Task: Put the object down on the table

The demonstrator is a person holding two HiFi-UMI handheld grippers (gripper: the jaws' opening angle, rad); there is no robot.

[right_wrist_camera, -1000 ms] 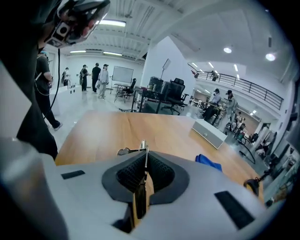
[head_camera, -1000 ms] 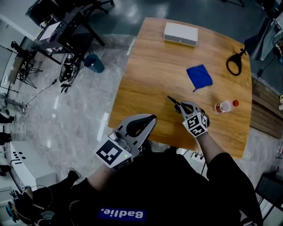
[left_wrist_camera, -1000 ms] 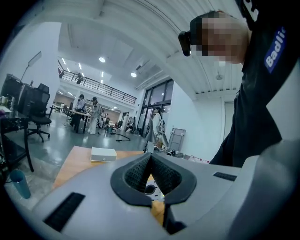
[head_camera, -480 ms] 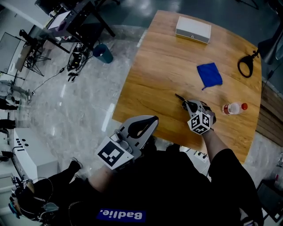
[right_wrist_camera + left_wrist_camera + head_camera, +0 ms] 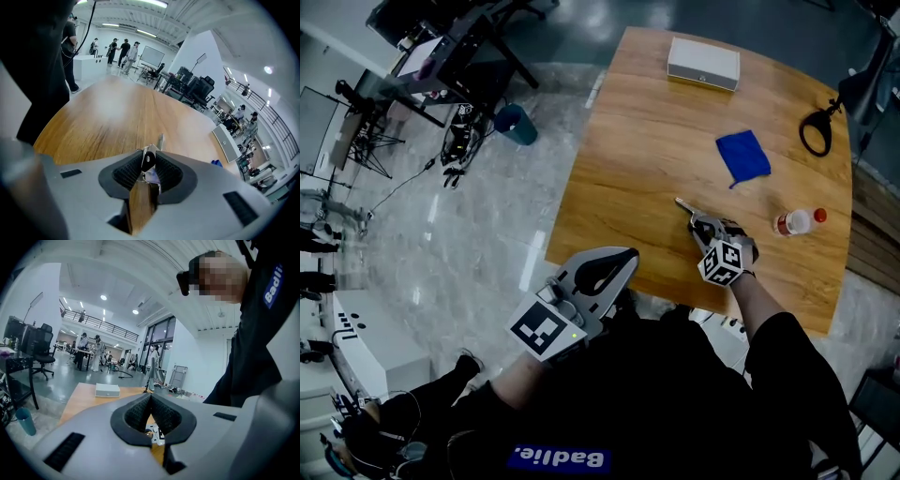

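A small thin tool with a black body and a metal tip (image 5: 150, 157) sits between the pads of my right gripper (image 5: 151, 161). The jaws are opening and a gap of bare wood shows under the tool. Its pale tip (image 5: 682, 203) points out over the wooden table (image 5: 637, 141) and looks down on the wood. The right gripper (image 5: 701, 225) is low over the table's near right part. My left gripper (image 5: 621, 255) is shut and empty, held off the table's near edge in front of my body; its pads (image 5: 151, 401) meet at the tip.
A white box (image 5: 703, 63) lies at the table's far edge. A blue cloth (image 5: 742, 156) is mid-right and a bottle with a red cap (image 5: 797, 221) lies right of my right gripper. A black looped item (image 5: 816, 131) is at far right. Chairs and stands crowd the floor to the left.
The right gripper has stayed at about the same spot low over the table with the tool at its tip. The left gripper has not moved. The head view has shifted slightly.
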